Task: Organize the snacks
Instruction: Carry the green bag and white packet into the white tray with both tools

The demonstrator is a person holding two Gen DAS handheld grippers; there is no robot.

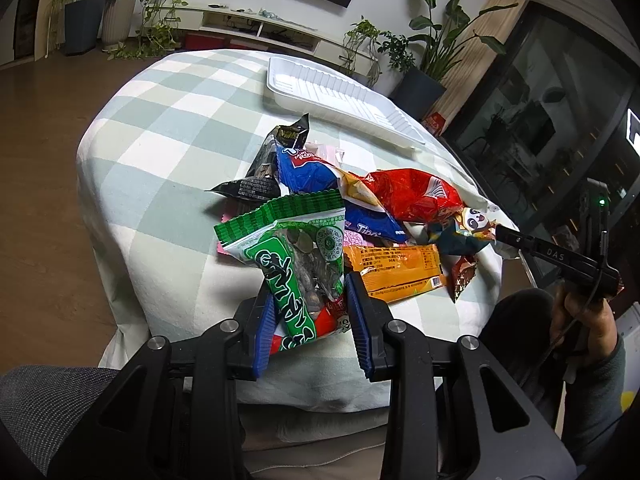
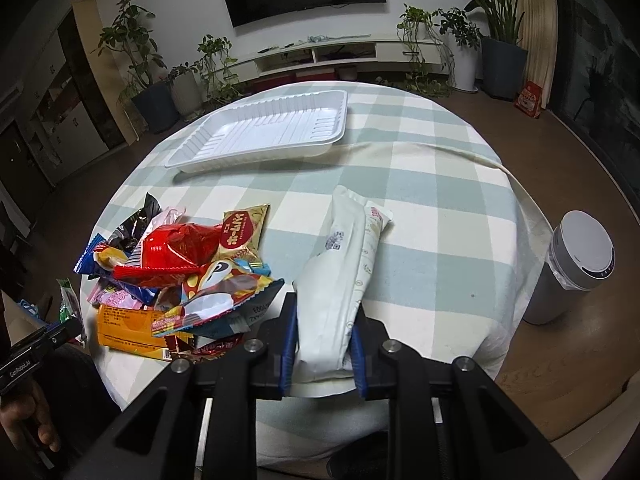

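Note:
My left gripper (image 1: 310,300) is shut on a green seed packet (image 1: 296,260), held over the near edge of the snack pile (image 1: 360,208). The pile holds a red bag (image 1: 412,194), a blue bag (image 1: 308,172), a black packet (image 1: 260,176) and an orange bar (image 1: 400,272). My right gripper (image 2: 324,336) is shut on a long white packet (image 2: 340,280) that stretches out over the cloth, right of the pile (image 2: 180,272). An empty white tray (image 2: 264,132) lies at the far side of the table; it also shows in the left wrist view (image 1: 340,96).
The round table has a green-and-white checked cloth (image 2: 420,184). A grey bin (image 2: 576,264) stands on the floor at the right. Potted plants (image 2: 152,80) and a low TV shelf (image 2: 332,52) stand along the far wall.

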